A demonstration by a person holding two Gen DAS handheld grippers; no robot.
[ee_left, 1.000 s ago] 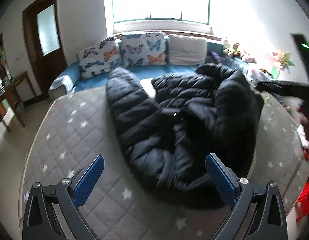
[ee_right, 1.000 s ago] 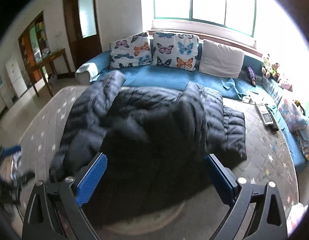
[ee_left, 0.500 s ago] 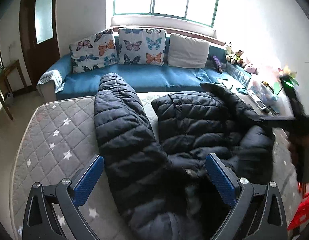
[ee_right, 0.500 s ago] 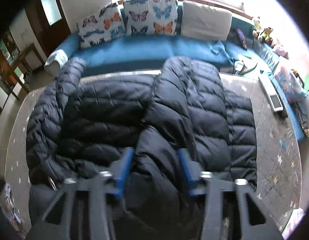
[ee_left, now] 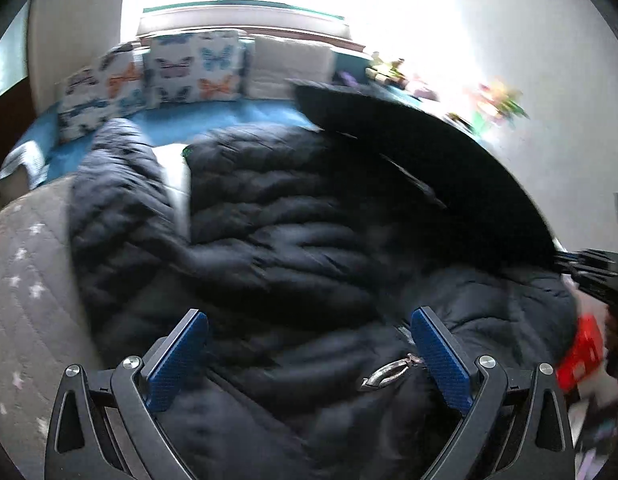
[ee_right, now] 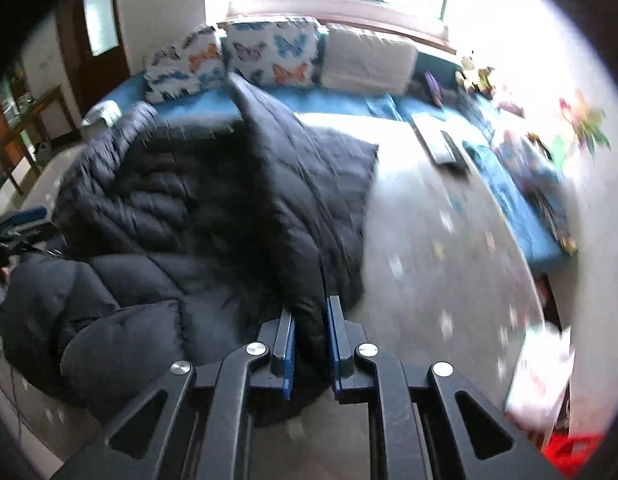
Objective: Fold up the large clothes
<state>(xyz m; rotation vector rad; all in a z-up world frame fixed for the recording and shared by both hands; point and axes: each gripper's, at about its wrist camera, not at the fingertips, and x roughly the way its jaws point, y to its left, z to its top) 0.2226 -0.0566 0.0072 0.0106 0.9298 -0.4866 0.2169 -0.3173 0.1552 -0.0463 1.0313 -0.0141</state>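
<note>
**Black puffer jacket gripped by 1 gripper, the other held open above it**

Left wrist view: No brand, label or readable writing can be made out; the picture is blurred. The left gripper (ee_left: 309,360) is seen with its 2 blue-padded fingers (ee_left: 177,360) spread wide apart and nothing between them. The black puffer jacket (ee_left: 269,240) is spread on the grey star-patterned mattress (ee_left: 25,280) and fills the space directly under and ahead of the fingers. A metal zipper pull (ee_left: 389,372) is seen on the jacket just beside the right-hand finger; whether it is touched cannot be told. A dark panel of the jacket is raised across the upper right of the view, toward the right gripper (ee_left: 593,272), which is only partly seen at the right edge. Butterfly-print cushions (ee_left: 197,68) are propped on the blue sofa (ee_left: 229,114) behind the mattress.

Right wrist view: No writing can be read here either. The right gripper (ee_right: 311,344) is clamped on a fold of the jacket (ee_right: 213,208), which is pinched between the 2 blue pads and stretched away from them toward the sofa (ee_right: 341,104). The rest of the jacket is bunched to the left of the fingers on the mattress (ee_right: 429,248). The left gripper (ee_right: 17,224) is glimpsed at the far left edge, beside the jacket.
</note>
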